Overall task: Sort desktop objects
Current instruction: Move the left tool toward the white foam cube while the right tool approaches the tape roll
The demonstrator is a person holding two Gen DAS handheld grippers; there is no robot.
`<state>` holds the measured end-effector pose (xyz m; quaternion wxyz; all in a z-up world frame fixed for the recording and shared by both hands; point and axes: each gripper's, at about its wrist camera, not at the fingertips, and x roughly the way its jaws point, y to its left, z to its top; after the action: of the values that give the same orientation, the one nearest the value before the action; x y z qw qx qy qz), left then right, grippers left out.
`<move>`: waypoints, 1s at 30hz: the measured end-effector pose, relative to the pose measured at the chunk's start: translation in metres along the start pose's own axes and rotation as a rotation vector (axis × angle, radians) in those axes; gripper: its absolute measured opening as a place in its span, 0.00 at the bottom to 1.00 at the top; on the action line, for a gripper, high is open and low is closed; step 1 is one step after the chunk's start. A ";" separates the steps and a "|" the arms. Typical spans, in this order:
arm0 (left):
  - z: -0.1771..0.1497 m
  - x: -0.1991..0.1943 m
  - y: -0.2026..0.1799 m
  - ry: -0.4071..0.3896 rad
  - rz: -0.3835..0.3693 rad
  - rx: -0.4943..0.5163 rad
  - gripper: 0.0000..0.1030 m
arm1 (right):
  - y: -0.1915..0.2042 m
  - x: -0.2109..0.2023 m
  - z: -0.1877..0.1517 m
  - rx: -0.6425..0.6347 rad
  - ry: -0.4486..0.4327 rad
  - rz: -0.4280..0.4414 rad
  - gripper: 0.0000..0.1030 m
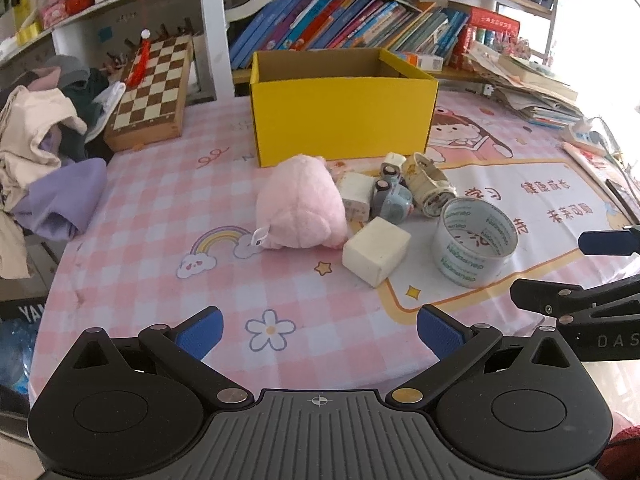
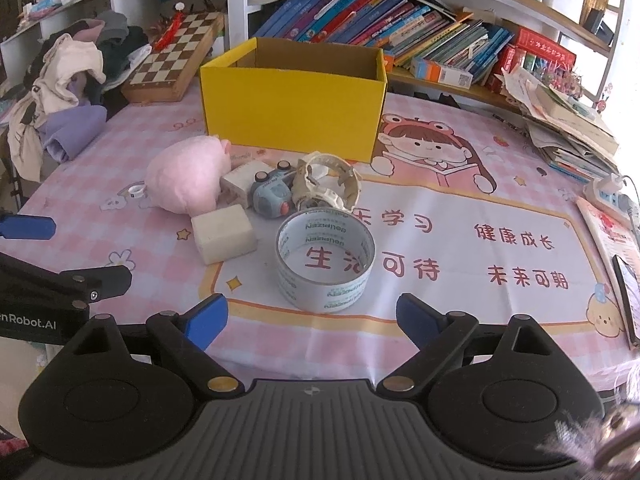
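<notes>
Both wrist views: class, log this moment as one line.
left gripper: open, empty | right gripper: open, empty | tape roll, plush toy: on table | yellow box: nothing visible inside

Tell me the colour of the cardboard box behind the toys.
Yellow outside, plain brown inside; the box shows best in the right wrist view.

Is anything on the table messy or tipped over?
Yes. The blue toy car lies tipped with its wheels up, jammed between the pink plush and the cream watch. The tape roll and cream block sit loose nearby. None are in the yellow box yet.
</notes>
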<state>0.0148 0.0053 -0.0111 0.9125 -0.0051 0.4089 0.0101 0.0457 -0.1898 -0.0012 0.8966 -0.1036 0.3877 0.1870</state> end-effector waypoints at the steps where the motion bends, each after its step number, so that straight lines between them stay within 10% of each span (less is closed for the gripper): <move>1: 0.000 0.001 0.000 0.003 0.000 -0.002 1.00 | -0.001 0.002 0.001 -0.001 0.004 0.001 0.90; 30: 0.031 0.047 -0.015 0.075 0.054 -0.063 1.00 | -0.030 0.069 0.045 -0.086 0.105 0.083 0.90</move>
<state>0.0696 -0.0086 -0.0255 0.8954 -0.0231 0.4422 0.0475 0.1316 -0.1848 -0.0199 0.8612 -0.1356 0.4300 0.2346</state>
